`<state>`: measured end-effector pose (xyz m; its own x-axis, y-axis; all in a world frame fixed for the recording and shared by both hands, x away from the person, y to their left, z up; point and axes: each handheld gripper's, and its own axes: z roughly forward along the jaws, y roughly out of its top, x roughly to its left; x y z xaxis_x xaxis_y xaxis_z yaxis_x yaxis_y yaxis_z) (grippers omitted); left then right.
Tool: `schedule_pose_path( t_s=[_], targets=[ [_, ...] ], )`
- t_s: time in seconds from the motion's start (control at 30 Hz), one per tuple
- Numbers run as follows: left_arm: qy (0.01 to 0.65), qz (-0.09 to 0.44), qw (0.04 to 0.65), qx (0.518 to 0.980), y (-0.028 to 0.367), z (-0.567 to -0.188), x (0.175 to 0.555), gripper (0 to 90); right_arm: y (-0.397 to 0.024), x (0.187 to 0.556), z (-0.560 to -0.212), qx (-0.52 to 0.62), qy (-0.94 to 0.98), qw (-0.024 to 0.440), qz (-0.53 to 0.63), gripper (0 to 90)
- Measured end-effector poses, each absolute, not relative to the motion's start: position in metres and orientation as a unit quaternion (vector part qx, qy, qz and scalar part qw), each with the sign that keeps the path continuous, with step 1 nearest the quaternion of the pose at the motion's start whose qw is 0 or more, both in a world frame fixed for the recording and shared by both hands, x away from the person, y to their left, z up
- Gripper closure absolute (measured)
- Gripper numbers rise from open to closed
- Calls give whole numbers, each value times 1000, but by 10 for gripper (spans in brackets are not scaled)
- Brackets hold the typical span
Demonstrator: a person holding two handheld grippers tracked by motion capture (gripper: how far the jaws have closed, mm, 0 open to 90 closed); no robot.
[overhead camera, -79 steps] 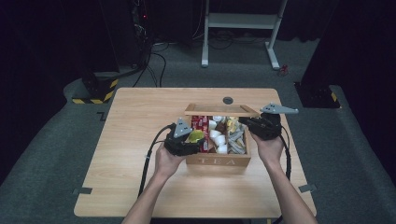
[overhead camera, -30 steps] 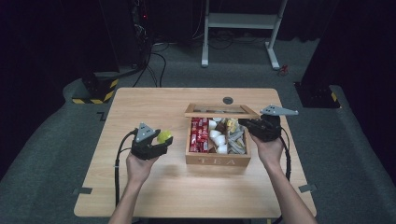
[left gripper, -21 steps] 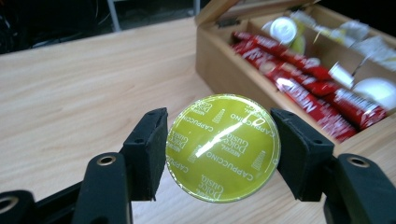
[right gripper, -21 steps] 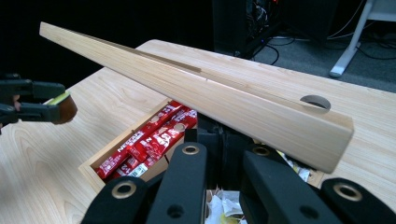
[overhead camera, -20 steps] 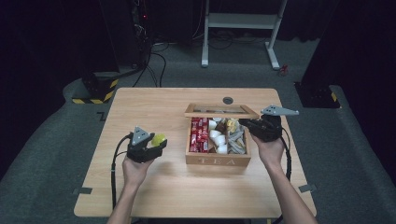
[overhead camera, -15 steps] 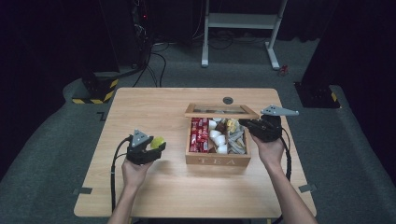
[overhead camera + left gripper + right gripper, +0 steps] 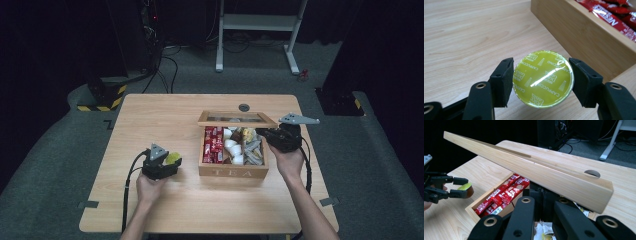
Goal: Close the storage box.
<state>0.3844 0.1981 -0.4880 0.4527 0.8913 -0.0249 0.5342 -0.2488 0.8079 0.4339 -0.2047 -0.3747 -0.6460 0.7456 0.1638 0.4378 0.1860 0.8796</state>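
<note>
Wooden table (image 7: 150,120), left tool (image 7: 162,165) low, level

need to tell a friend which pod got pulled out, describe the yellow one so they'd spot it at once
On the wooden table, look left of the open TEA box. There the left claw is shut on a round coffee capsule; its shiny yellow-green foil lid, printed "cappuccino", sets it apart from the red sachets in the box.

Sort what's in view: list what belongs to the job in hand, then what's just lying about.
In the job:
yellow cappuccino capsule, clamped in the left gripper
wooden tea box
box lid, at the right gripper

Lying about:
red sachets
white capsules
</note>
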Motion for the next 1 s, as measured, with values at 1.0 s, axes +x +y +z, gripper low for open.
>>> schedule_pose_path(
  t_s=[1.0],
  targets=[
    [472, 213, 381, 766, 185, -503, 391, 346, -205, 433, -378, 392, 753, 149, 507, 897]
  ],
)
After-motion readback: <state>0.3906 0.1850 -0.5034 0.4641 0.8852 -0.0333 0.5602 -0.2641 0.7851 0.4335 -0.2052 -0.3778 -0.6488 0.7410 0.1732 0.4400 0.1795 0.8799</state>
